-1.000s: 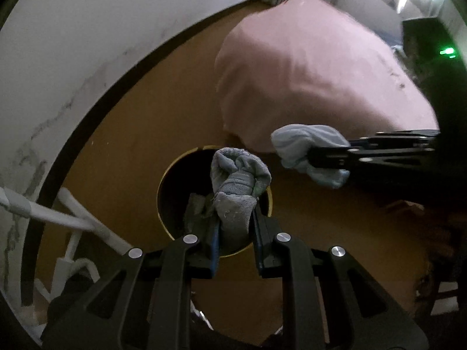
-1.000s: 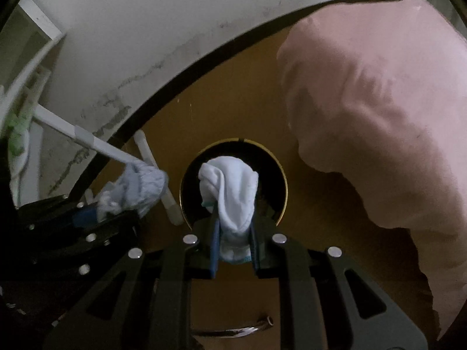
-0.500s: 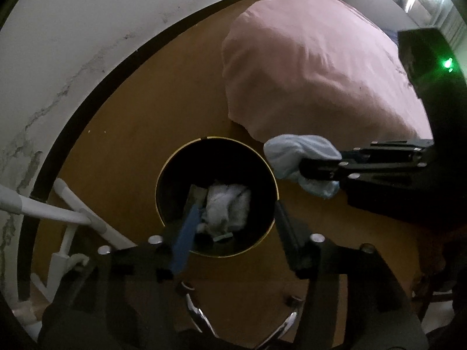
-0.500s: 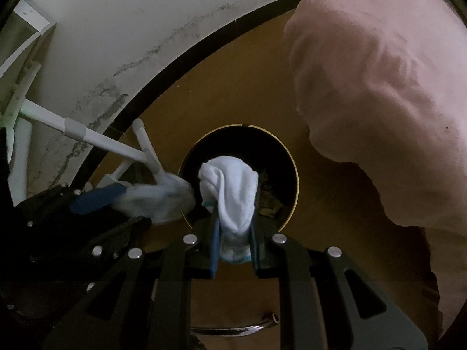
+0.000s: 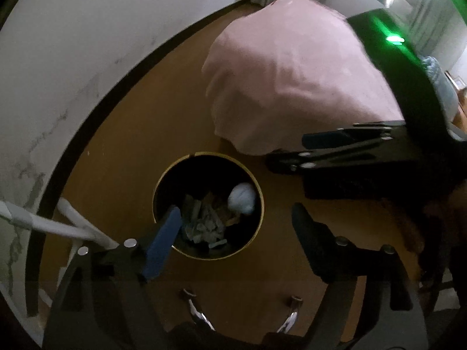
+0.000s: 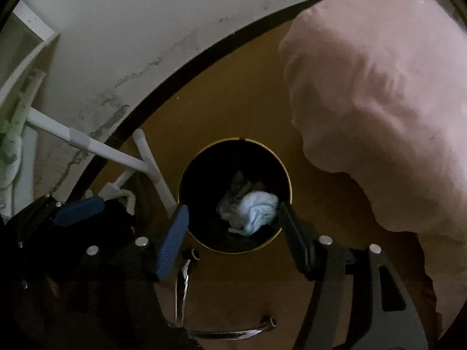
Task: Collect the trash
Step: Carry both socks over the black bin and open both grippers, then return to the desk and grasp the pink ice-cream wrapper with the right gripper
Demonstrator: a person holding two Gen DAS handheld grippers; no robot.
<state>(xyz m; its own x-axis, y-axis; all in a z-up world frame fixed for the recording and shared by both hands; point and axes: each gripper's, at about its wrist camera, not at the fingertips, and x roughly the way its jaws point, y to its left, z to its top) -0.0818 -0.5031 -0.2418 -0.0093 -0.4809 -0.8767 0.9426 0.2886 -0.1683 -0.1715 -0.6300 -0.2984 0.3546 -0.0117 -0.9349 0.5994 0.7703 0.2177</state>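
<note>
Here, I hold both grippers over a round black bin (image 6: 287,175) on the wooden floor (image 5: 122,151). My left gripper (image 5: 233,227) and right gripper (image 6: 232,230) are both spread wide, gripping nothing. A white crumpled sock (image 6: 256,211) lies inside the bin; a pink bedspread (image 6: 379,102) sits at two o'clock.

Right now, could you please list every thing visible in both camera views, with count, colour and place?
trash bin: one, black with gold rim, on the floor between both grippers
white wad: one, white-blue, inside the bin on top
grey scraps: several, grey, bin bottom
pink blanket: one, pink, right of the bin
white frame: one, white tubes, by the wall, left
wall: one, white, stained, behind
left hand-held gripper: one, black, open, empty
right hand-held gripper: one, black, open, empty
</note>
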